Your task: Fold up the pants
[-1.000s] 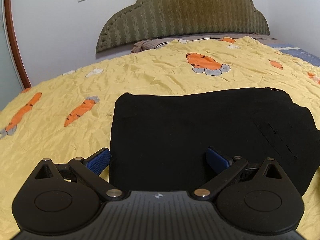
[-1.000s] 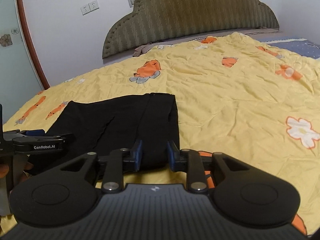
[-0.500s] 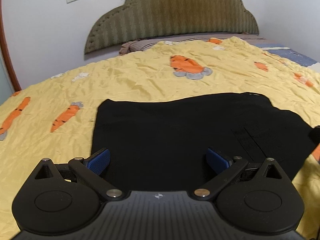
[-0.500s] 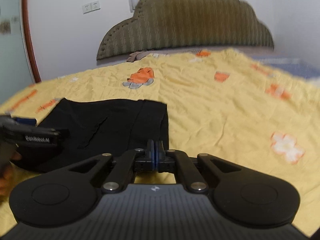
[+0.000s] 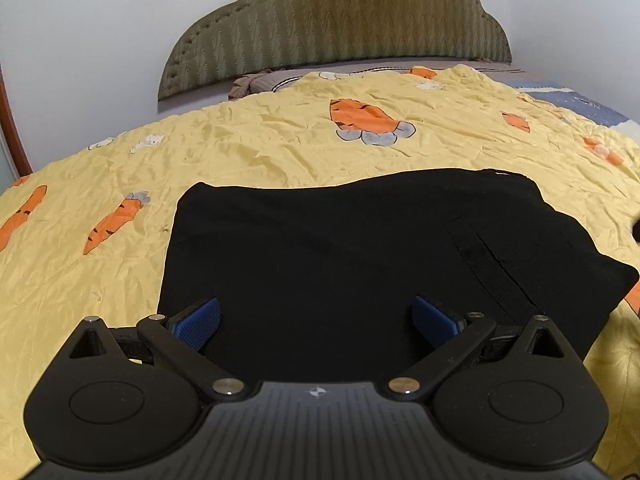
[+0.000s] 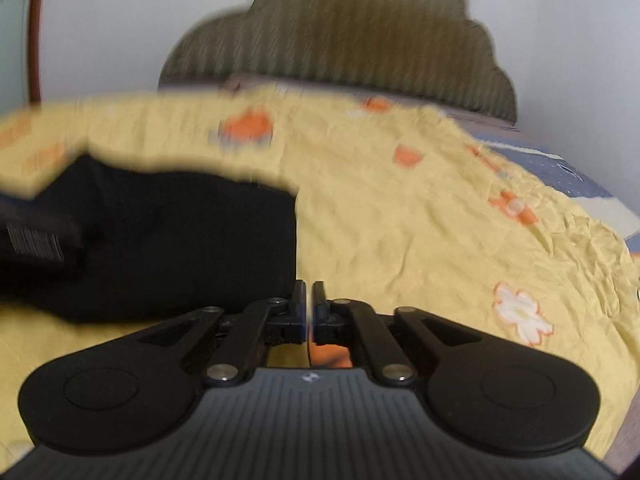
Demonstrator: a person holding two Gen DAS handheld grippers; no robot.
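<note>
The black pants (image 5: 340, 264) lie folded flat in a rough rectangle on the yellow bedspread (image 5: 260, 148). My left gripper (image 5: 316, 320) is open wide, its blue pads (image 5: 196, 320) spread over the near edge of the pants, holding nothing. In the blurred right wrist view the pants (image 6: 180, 240) lie to the left. My right gripper (image 6: 307, 308) is shut with nothing visibly between its jaws, just off the pants' right near corner. The left gripper's black body (image 6: 36, 240) shows at the left edge.
The bedspread (image 6: 420, 220) has carrot and flower prints and is wrinkled. An olive padded headboard (image 5: 336, 28) and a white wall stand behind. A blue-grey sheet (image 5: 580, 104) shows at the far right edge of the bed.
My right gripper closed from slightly open to shut and swung right; its view is now blurred. My left gripper stayed open and shifted a little over the pants.
</note>
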